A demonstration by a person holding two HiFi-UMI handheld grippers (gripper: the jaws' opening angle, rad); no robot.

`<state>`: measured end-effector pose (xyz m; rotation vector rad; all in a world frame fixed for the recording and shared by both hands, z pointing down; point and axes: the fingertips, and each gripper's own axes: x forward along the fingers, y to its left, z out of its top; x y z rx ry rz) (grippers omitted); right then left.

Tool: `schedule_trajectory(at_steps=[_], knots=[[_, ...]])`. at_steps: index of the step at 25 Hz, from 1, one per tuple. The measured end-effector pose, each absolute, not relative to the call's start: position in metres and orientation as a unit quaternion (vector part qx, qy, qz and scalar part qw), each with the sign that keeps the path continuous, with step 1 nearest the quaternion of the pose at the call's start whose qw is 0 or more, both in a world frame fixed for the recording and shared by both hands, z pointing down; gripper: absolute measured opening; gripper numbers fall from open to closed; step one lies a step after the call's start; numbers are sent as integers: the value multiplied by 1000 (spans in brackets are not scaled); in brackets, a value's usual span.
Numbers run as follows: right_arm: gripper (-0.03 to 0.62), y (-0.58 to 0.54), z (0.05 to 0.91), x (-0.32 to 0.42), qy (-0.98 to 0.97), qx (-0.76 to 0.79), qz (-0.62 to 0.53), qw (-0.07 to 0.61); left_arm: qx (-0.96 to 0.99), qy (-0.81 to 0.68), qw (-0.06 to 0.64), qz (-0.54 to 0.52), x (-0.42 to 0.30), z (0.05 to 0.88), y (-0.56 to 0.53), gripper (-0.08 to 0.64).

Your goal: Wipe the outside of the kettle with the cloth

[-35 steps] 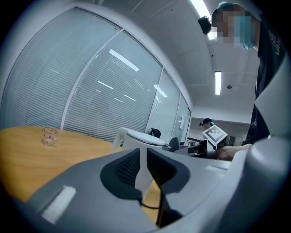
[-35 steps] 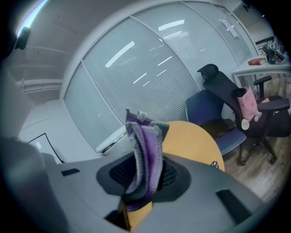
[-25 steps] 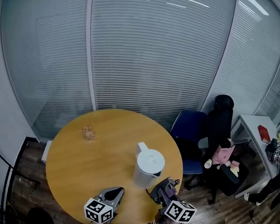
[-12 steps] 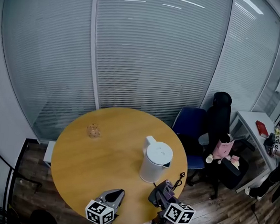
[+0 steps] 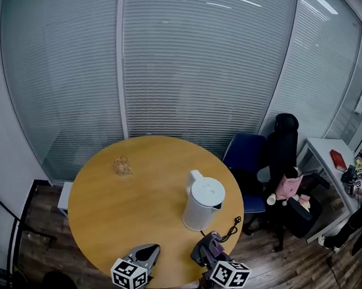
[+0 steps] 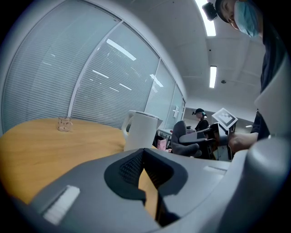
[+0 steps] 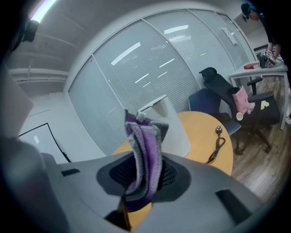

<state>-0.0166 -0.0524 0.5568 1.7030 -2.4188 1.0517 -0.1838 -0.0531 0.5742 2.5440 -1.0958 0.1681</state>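
A white kettle point(image 5: 202, 203) stands upright on the round wooden table point(image 5: 128, 199), right of centre; it shows also as the kettle point(image 6: 140, 131) in the left gripper view and the kettle point(image 7: 169, 125) in the right gripper view. My right gripper point(image 5: 203, 250) hovers at the near edge, just in front of the kettle, shut on a folded purple and grey cloth point(image 7: 144, 164). The cloth point(image 5: 210, 245) sticks up from its jaws. My left gripper point(image 5: 148, 252) is beside it to the left, shut and holding nothing.
A black power cord with plug point(image 5: 229, 227) lies on the table right of the kettle. A small glass jar point(image 5: 122, 166) sits at the far left. A blue chair point(image 5: 244, 157) and a black chair point(image 5: 285, 154) stand behind the table on the right. A window wall lies beyond.
The view has shifted so the table and kettle sit a little further from both grippers. Both grippers stay shut, the right one still on the cloth.
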Motion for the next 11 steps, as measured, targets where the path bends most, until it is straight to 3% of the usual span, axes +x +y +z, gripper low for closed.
schedule_trajectory(at_steps=[11], knots=[[95,-53,557,-14,-776,538,329,8,907,-376,177,68,-169,574,-53,10]])
